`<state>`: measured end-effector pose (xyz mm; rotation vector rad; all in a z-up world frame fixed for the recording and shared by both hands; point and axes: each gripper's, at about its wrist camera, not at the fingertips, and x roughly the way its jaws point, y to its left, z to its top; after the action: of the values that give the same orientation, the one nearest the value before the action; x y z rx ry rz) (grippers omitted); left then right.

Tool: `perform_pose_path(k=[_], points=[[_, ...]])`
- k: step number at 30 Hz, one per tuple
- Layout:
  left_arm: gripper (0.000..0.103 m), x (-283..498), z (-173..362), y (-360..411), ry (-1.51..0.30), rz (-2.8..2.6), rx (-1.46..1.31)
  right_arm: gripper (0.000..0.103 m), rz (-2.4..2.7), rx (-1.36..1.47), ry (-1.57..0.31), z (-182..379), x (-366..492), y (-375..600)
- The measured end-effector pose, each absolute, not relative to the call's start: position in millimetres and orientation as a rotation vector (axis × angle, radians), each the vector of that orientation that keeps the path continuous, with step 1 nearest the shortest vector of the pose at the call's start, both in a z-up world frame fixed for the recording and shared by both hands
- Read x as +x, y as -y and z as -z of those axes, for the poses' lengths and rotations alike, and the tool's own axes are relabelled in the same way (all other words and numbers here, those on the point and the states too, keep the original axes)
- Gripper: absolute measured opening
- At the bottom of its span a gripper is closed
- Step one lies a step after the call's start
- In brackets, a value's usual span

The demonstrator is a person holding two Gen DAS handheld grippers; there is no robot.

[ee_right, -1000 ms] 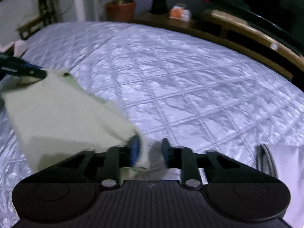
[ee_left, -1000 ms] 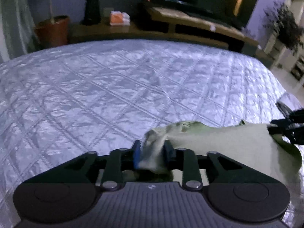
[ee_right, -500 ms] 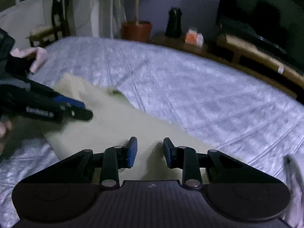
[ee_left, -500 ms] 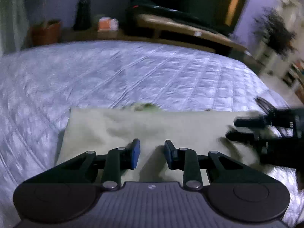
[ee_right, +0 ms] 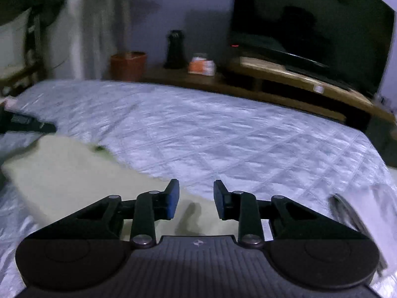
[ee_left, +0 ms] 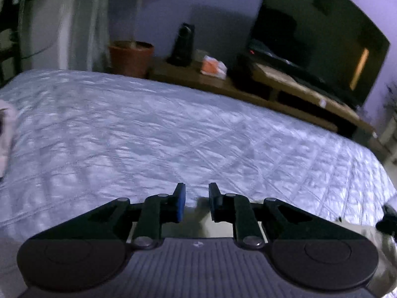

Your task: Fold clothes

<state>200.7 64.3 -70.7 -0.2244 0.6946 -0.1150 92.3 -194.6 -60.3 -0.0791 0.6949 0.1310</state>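
A home bedroom. A bed (ee_right: 223, 134) with a quilted silvery cover fills the view. Behind it stand a low wooden TV stand (ee_right: 297, 79), a dark television (ee_right: 310, 19) and a potted plant (ee_right: 127, 64).

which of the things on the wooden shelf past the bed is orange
The small packet, orange and white. It sits between the tall black device and the dark tv; the plant pot left of them is duller, reddish-brown.

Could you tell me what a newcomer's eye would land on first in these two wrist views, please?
Probably the shiny quilted bedspread that fills the middle of both views. Next, the pale green garment lying flat at the lower left of the right wrist view, with the right gripper above its near edge, jaws apart and nothing between them. Behind the bed, a dark television on a wooden stand and a terracotta plant pot.
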Motion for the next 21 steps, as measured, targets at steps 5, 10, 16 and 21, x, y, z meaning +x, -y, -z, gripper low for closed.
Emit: perform_pose_path(k=[5, 10, 16, 21], points=[[0.022, 192, 70, -90, -0.737, 0.028, -0.368, 0.036, -0.034, -0.11, -0.726, 81, 88, 199], [0.022, 162, 55, -98, -0.685, -0.021, -0.453, 0.04, -0.037, -0.062, -0.691, 78, 75, 201], [0.027, 137, 75, -52, -0.808, 0.182, -0.464, 0.057, -0.254, -0.009, -0.701, 75, 62, 172], [0.007, 136, 77, -63, -0.81, 0.077, -0.382, 0.054, -0.075, -0.04, -0.747, 87, 61, 211]])
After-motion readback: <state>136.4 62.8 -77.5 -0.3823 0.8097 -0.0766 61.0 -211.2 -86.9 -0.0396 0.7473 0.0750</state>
